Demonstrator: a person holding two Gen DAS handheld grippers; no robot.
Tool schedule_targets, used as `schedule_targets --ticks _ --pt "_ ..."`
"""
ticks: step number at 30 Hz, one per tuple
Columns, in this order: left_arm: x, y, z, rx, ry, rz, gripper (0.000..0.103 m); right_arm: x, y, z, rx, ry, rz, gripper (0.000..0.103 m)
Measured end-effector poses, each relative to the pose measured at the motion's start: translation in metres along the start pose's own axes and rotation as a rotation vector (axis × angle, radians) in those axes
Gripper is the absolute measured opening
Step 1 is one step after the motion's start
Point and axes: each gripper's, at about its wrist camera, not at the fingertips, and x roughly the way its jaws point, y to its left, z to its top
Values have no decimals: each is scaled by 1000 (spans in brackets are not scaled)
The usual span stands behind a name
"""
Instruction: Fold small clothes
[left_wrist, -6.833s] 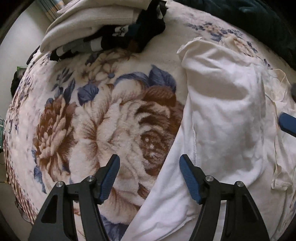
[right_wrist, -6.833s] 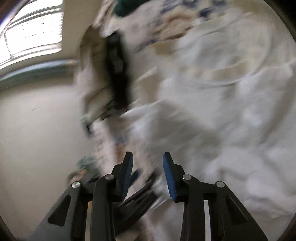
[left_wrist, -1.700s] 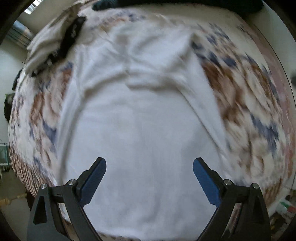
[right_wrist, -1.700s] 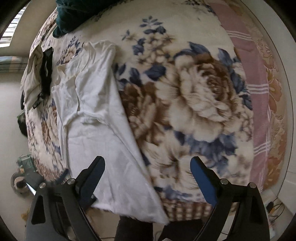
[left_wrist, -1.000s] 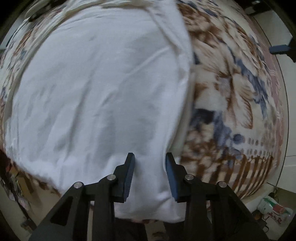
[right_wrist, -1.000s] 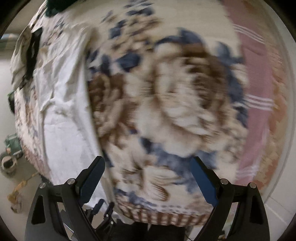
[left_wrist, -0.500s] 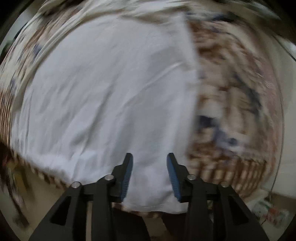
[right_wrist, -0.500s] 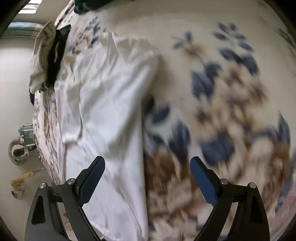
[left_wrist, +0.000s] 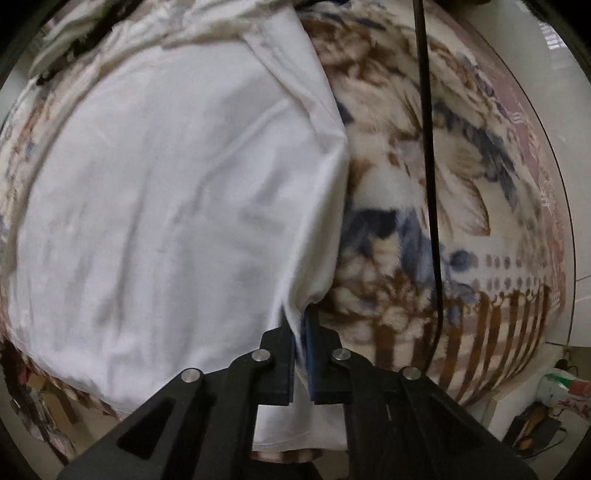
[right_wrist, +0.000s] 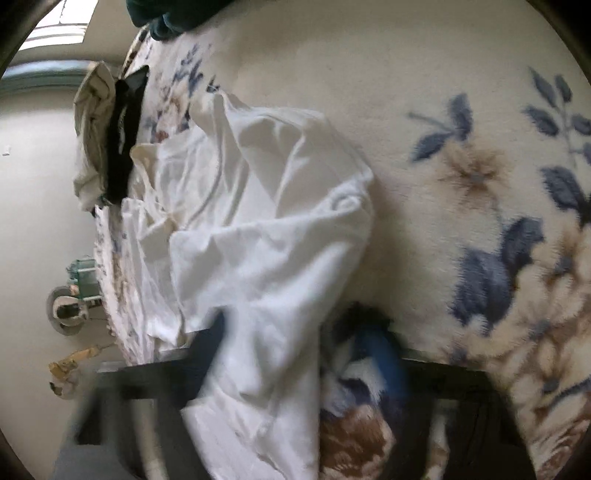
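A white shirt (left_wrist: 166, 192) lies spread on the floral blanket (left_wrist: 424, 258), its hem hanging over the bed's near edge. My left gripper (left_wrist: 300, 325) points straight down and is shut on the shirt's right side edge near the hem, with cloth bunched between the blue pads. In the right wrist view the same shirt (right_wrist: 266, 229) is rumpled at its sleeve and shoulder end. My right gripper (right_wrist: 295, 350) is blurred and its jaws are closing, with the shirt's right edge lying between the fingers. The left finger (right_wrist: 210, 347) rests over the cloth and the blue right finger (right_wrist: 384, 358) over the blanket (right_wrist: 424, 129).
A pile of beige and black clothes (right_wrist: 110, 147) sits at the bed's far left corner. A dark teal cushion (right_wrist: 166, 14) lies at the head. A black cable (left_wrist: 428, 184) hangs across the left wrist view. Small items (right_wrist: 66, 306) and a bag (left_wrist: 561, 387) are on the floor.
My left gripper's jaws have shut on the shirt's side edge. My right gripper has swung over to the shirt's upper end, come lower, and its jaws have narrowed around the cloth.
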Motion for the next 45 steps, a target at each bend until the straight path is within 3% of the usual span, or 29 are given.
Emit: schedule_targets --ticks 1,2,8,15,21,28,35,40,45 --pt "-3 1 1 -4 -4 -2 3 0 1 -1 6 -9 -10 12" --pt "-8 2 5 -9 -14 2 3 -1 1 -1 12 -20 -4 10" --pt "-46 26 29 -74 -75 -4 2 -31 25 -11 -10 -73 14 7" --pt "-74 70 8 -216 -146 8 2 -59 73 -12 -78 -81 -8 7" --pt "-75 125 -3 -360 -187 55 2 -54 134 -8 -134 -85 -67 7" --pt "-75 222 -18 -468 -198 105 2 12 227 1 -164 -55 -156 7" --pt "-39 316 -22 -542 -141 57 2 105 303 16 -198 -18 -312 7" --pt "-16 346 -24 -529 -101 29 2 153 327 22 -211 6 -424 7" --pt "-4 366 -28 -511 -76 14 2 172 330 25 -176 13 -480 7"
